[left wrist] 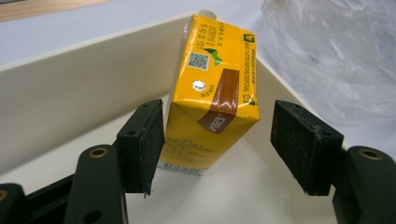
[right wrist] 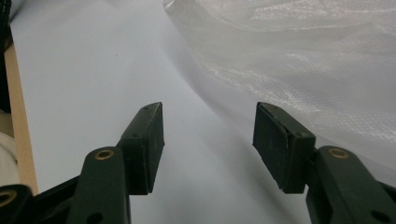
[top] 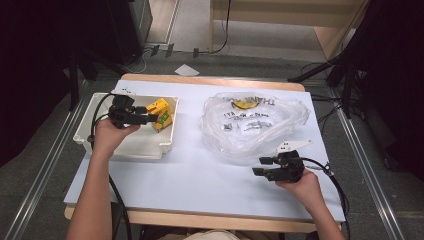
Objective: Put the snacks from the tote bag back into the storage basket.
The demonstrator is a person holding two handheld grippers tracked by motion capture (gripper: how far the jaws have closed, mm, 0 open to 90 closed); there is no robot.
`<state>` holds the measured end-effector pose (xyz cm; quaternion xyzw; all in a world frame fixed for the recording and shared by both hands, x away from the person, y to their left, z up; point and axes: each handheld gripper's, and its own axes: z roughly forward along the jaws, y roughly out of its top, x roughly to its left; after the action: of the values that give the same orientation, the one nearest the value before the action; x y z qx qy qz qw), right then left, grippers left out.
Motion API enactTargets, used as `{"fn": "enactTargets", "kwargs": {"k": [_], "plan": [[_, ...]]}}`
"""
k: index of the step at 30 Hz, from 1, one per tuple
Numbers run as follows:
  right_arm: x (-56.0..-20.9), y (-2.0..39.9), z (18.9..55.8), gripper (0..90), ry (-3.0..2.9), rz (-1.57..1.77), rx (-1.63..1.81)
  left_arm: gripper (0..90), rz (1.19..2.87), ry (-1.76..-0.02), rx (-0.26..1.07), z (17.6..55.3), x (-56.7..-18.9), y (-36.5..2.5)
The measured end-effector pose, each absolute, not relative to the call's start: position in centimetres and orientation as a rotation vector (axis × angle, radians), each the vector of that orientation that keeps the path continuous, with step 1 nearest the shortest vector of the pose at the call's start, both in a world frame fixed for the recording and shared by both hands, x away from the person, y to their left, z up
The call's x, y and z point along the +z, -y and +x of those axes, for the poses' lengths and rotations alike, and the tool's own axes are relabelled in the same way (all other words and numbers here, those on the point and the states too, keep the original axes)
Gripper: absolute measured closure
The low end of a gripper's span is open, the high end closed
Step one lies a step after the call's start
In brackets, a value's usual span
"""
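The left gripper (top: 152, 119) is over the white bin (top: 100, 142) at the table's left, and its jaws stand wide around a yellow carton (left wrist: 210, 93). In the left gripper view, one pad (left wrist: 142, 144) sits right against the carton's side, so close that contact cannot be ruled out, while the other pad (left wrist: 303, 144) is clearly off it with a gap between. So the carton is not clamped. It stands in the bin's far corner, tilted, leaning on the wall, foil straw hole and brown stripe up toward the camera. In the high view the carton (top: 161, 114) shows at the bin's far right end, just past the jaws. Over on the right, the right gripper (top: 261, 166) hovers low above the pale blue table (top: 190, 170), jaws spread wide with nothing between them. It sits just beside the near edge of a crumpled clear plastic bag (top: 252, 125) with black lettering, which lies at the table's right half. In the right gripper view the bag (right wrist: 303, 60) rises right next to one pad, and the bare table runs out ahead.
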<state>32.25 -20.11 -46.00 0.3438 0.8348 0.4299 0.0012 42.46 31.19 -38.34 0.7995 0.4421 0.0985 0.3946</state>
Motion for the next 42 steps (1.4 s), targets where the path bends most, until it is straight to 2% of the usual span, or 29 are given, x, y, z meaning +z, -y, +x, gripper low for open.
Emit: {"fn": "enactTargets", "kwargs": {"k": [6, 15, 21, 22, 25, 29, 34, 42], "plan": [[-46.0, 20.1, 32.4, 44.1, -2.618, 1.074, 1.36, 36.7, 2.017, -1.146, 0.246, 41.4, -38.8, -32.0], [-45.9, 20.1, 32.7, 44.2, -2.614, 1.076, 1.373, 50.8, 2.038, -1.124, 0.253, 40.1, -39.8, -31.7], [-46.0, 20.0, 32.9, 44.4, -2.615, 1.071, 1.375, 67.8, 2.008, -1.106, 0.24, 39.1, -40.0, -31.8], [-46.0, 20.0, 33.0, 44.6, -2.616, 1.072, 1.376, 76.1, 2.012, -1.101, 0.232, 39.1, -40.1, -31.7], [-46.0, 19.9, 33.0, 45.2, -2.617, 1.068, 1.381, 90.0, 2.033, -1.095, 0.218, 39.0, -40.6, -31.3], [-46.0, 20.0, 33.0, 45.7, -2.616, 1.065, 1.383, 90.0, 2.06, -1.096, 0.204, 39.3, -41.2, -30.6], [-46.1, 19.9, 33.0, 45.8, -2.619, 1.065, 1.379, 90.0, 2.028, -1.076, 0.251, 39.6, -41.3, -30.4], [-46.1, 19.9, 33.0, 45.8, -2.621, 1.069, 1.373, 90.0, 2.057, -1.113, 0.218, 40.3, -42.9, -30.1]]}}
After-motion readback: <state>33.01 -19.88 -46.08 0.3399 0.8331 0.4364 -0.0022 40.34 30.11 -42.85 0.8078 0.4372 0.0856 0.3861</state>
